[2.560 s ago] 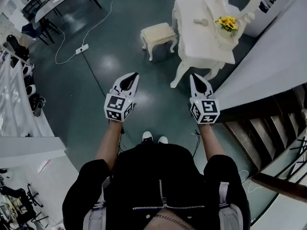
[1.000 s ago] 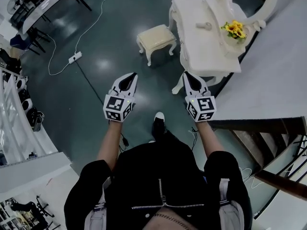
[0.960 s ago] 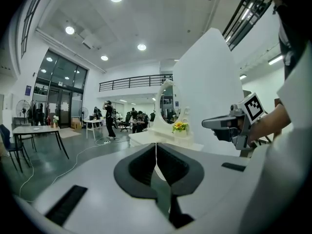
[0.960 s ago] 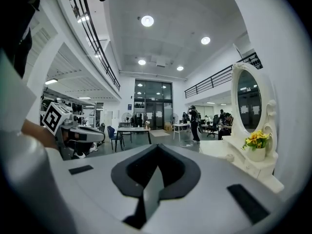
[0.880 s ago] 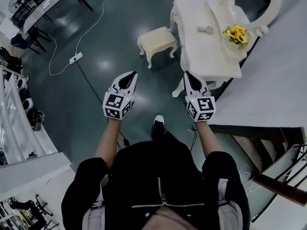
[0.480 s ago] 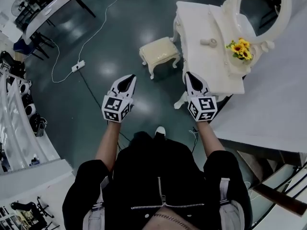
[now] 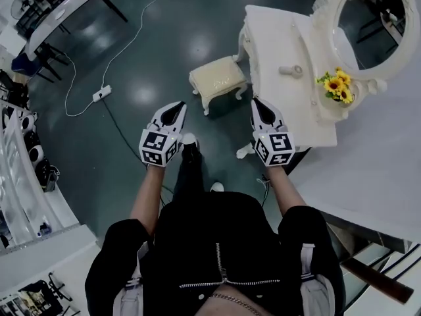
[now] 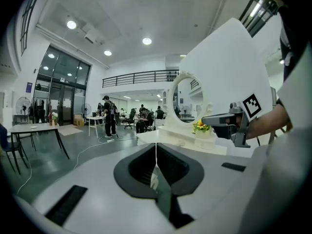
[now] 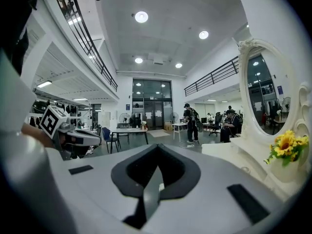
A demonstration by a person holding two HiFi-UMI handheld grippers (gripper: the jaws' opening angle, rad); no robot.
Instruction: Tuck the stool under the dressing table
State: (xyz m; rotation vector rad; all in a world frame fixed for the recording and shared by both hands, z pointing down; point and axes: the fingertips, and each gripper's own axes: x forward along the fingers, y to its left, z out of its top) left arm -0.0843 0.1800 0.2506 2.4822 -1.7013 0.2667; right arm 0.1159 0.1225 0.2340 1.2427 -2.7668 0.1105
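A: Spotted the stool (image 7: 218, 79) upper centre, on the floor near the bench's (image 7: 273, 41) left side, untucked. Left gripper (image 7: 175, 108), right gripper (image 7: 258, 106)?

B: Both clenched, empty, well short of it. Risked, from a high or off-centre push, tipping it or jamming a leg against the bench.

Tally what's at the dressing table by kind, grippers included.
Stool: 1
Dressing table: 1
Mirror: 1
Sunflower bunch: 1
Small item on the tabletop: 1
Grippers: 2, the left gripper and the right gripper
Total: 7
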